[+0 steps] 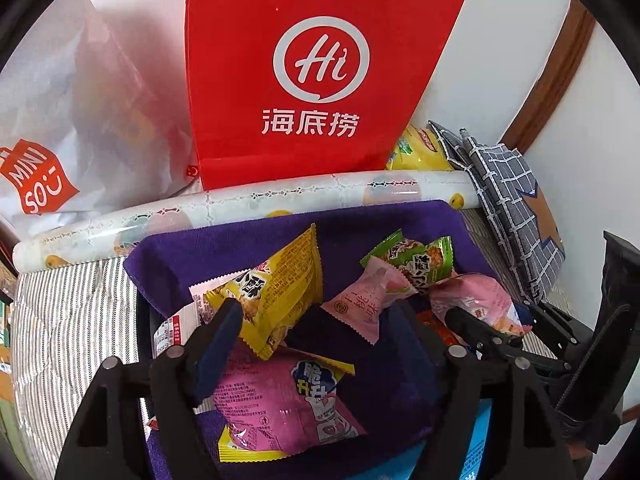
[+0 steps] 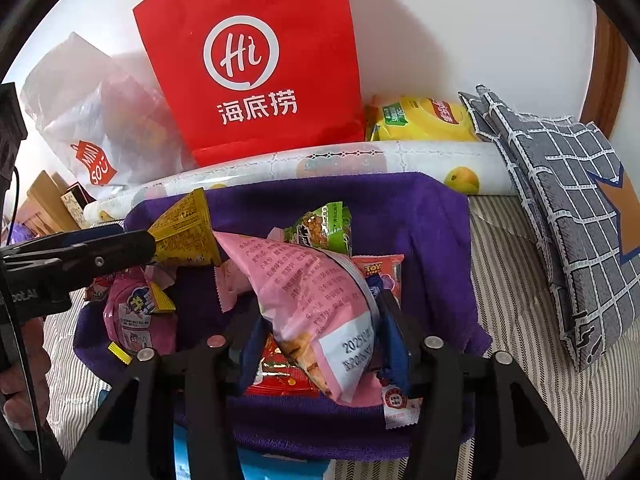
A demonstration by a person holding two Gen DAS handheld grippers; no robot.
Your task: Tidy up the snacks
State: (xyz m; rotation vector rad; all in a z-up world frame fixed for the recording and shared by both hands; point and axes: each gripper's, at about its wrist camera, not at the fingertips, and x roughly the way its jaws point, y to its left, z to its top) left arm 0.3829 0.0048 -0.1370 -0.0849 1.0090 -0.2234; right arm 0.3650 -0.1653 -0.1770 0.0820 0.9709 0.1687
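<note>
You are gripping pink packet (image 2: pixel 316 312) in right gripper (image 2: pixel 320 344), jaws clamped on its sides; left gripper (image 2: pixel 150 246) jaws pinching yellow packet (image 2: pixel 186 232) by corner. Both hanging over purple towel (image 2: pixel 420 248) with loose snacks. Risk: corner pinch slipping, packet dropping. Red bag (image 2: pixel 256 60) and roll (image 2: pixel 360 160) crowding far edge; striped bed (image 2: pixel 520 320) rightward giving room
</note>
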